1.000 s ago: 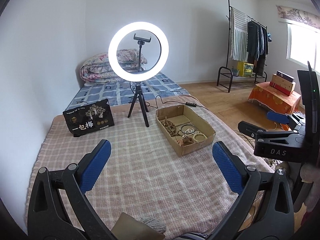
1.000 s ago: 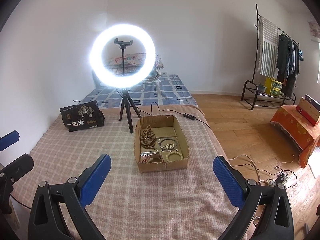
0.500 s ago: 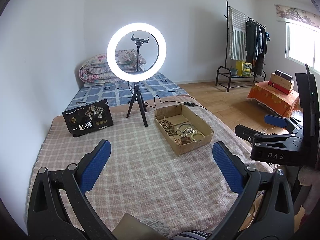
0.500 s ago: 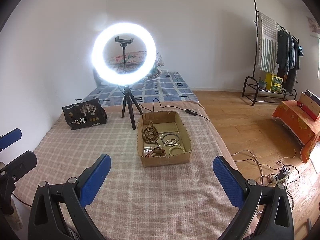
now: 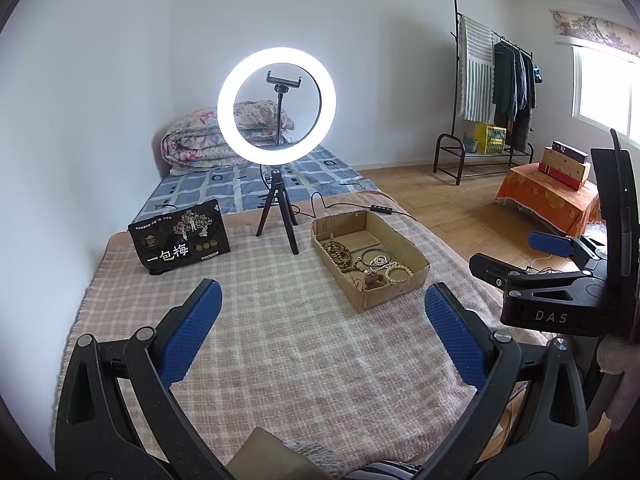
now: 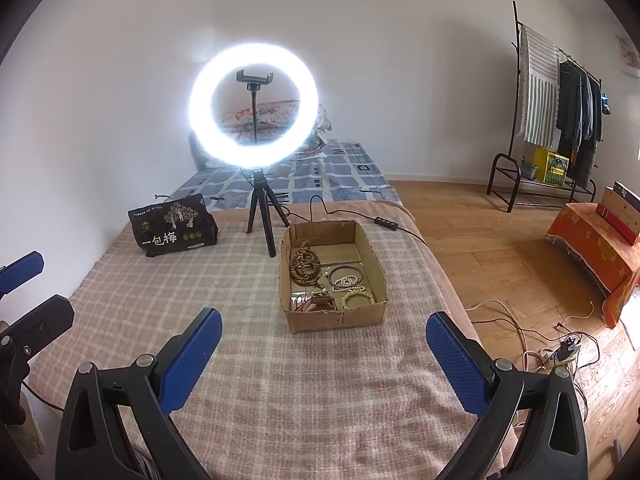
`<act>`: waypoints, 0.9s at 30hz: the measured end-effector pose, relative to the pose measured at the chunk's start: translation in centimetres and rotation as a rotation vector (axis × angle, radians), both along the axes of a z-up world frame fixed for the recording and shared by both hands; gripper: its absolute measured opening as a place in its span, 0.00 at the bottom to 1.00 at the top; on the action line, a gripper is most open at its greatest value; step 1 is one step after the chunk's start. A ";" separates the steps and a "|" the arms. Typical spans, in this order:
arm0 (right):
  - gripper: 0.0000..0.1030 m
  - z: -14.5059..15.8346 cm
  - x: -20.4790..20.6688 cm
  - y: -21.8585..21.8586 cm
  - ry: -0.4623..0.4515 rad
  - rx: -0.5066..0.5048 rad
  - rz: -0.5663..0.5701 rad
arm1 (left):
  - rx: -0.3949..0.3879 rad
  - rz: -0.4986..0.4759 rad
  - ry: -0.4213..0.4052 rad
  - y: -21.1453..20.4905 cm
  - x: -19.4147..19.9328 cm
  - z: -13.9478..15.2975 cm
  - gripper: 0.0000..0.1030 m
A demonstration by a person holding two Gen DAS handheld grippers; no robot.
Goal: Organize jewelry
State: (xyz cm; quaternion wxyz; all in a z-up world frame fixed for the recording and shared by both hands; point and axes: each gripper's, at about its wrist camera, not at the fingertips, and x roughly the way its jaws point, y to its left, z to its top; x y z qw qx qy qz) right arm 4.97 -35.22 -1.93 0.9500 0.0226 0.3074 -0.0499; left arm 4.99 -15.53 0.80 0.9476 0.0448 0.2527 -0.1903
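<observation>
Jewelry (image 6: 334, 280) lies in the box (image 6: 336, 318), ahead of both your grippers and well clear of them. Your left gripper (image 5: 320, 332) is spread wide with nothing between its blue pads (image 5: 192, 332), hovering over the checked blanket (image 5: 280, 360). Your right gripper (image 6: 322, 354) is just as wide apart and empty, also above the blanket, with the box straight ahead between its fingers. From the left wrist you can see the right gripper at the right edge; from the right wrist the left gripper's fingers show at the left edge.

In the box, a long brown bead string (image 6: 305, 266) sits along the left side, a dark bangle (image 6: 346, 274) and pale bead bracelets (image 6: 359, 298) to its right, and a small brown piece (image 6: 320, 301) near the front wall. Beyond the box stands a lit ring light (image 6: 254, 106) on a tripod (image 6: 262, 216). A black pouch (image 6: 174, 232) lies to the tripod's left. A cable (image 6: 360, 216) runs behind the box.
</observation>
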 end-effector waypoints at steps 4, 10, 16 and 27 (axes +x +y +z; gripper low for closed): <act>1.00 0.0 -0.1 0.0 -0.002 0.000 0.001 | -0.001 0.000 0.000 0.1 0.0 0.0 1.00; 1.00 0.0 -0.1 0.0 0.004 0.001 0.002 | 0.001 0.002 -0.001 0.1 0.0 0.0 1.00; 1.00 0.0 0.0 0.1 0.010 0.005 0.004 | 0.000 0.002 -0.001 0.1 -0.1 0.0 1.00; 1.00 -0.1 0.0 0.1 0.012 0.003 0.005 | -0.002 0.010 -0.002 1.0 0.2 0.1 1.00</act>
